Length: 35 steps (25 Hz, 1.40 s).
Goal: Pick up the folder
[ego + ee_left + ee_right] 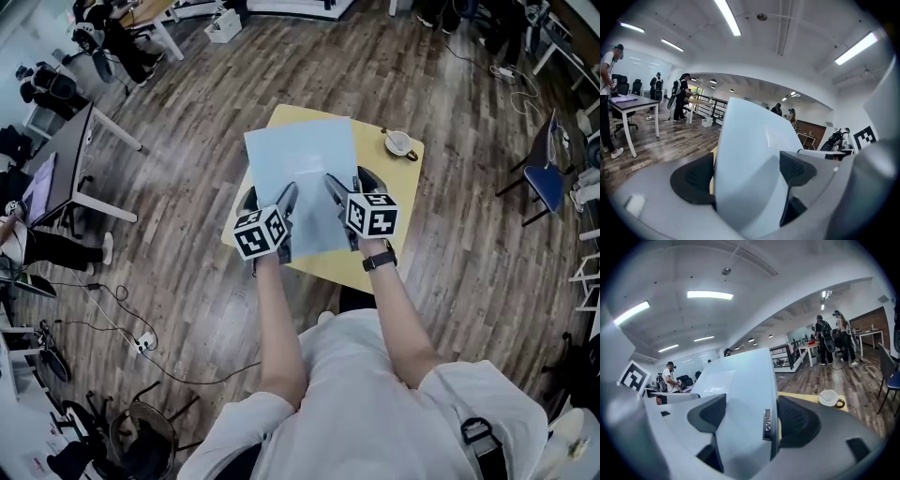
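Room with dark wood-plank floor [187, 122], white ceiling carrying strip lights [726, 16], and several people standing at desks well beyond both sets of jaws. A dark desk [66, 159] stands far out to the left of the left jaws and a blue chair [546, 183] far out to the right of the right jaws. Directly below the jaws is a small yellow table [398, 183], its bare corners showing around the pale blue folder [305, 159], which covers most of its top and extends forward from both pairs of jaws. The folder's near edge is held at two places: the left gripper [272, 199] has its dark pads closed against the sheet, one on each face, at the near-left corner, and the right gripper [349, 183] is likewise closed on the near-right corner. In the left gripper view the folder [750, 154] rises between the pads of the left gripper [740, 173] as a bowed sheet. In the right gripper view the folder [740, 380] fills the gap of the right gripper [750, 416], with a small metal tab [767, 423] on its edge just inside the right-hand pad. Whether the folder's far edge touches the table cannot be told. A white cup [399, 142] sits on the table's corner, ahead and to the right of the right jaws, apart from the folder.
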{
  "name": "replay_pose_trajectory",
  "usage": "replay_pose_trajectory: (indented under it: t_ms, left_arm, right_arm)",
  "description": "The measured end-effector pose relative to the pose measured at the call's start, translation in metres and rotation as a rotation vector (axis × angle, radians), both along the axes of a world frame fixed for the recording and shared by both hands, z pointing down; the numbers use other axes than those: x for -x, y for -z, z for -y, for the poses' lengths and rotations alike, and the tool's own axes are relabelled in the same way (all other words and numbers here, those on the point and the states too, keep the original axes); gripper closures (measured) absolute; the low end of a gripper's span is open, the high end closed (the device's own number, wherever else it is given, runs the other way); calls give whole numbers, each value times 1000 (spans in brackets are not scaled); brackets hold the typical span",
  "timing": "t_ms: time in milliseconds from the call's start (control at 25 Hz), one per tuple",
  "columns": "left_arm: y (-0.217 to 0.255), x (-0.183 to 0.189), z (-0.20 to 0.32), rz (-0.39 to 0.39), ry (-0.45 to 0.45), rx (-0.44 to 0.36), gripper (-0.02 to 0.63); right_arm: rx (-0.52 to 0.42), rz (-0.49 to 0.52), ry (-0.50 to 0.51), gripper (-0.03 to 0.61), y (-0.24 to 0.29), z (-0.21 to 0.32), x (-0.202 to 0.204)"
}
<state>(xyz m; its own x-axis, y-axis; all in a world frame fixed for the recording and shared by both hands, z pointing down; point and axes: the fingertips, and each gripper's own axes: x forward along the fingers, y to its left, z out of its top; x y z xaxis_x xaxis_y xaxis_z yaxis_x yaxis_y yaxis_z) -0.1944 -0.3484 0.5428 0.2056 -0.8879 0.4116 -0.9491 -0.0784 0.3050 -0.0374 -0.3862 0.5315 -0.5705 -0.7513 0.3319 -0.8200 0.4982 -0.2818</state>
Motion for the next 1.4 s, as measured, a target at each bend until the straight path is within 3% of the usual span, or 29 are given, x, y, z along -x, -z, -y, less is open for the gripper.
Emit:
replay_pose_trajectory:
  t_ms: [240, 520, 1400]
  left_arm:
    - [37, 10, -5, 35, -2, -94, 173]
    - [71, 18, -11, 38, 1, -191, 173]
    - [201, 11, -37, 150, 9, -506, 175]
  right_arm:
    - [-99, 11, -2, 264, 37, -8, 10]
    - [-262, -64, 23, 264, 79, -21, 19]
    - [-508, 8, -62, 264, 200, -53, 10]
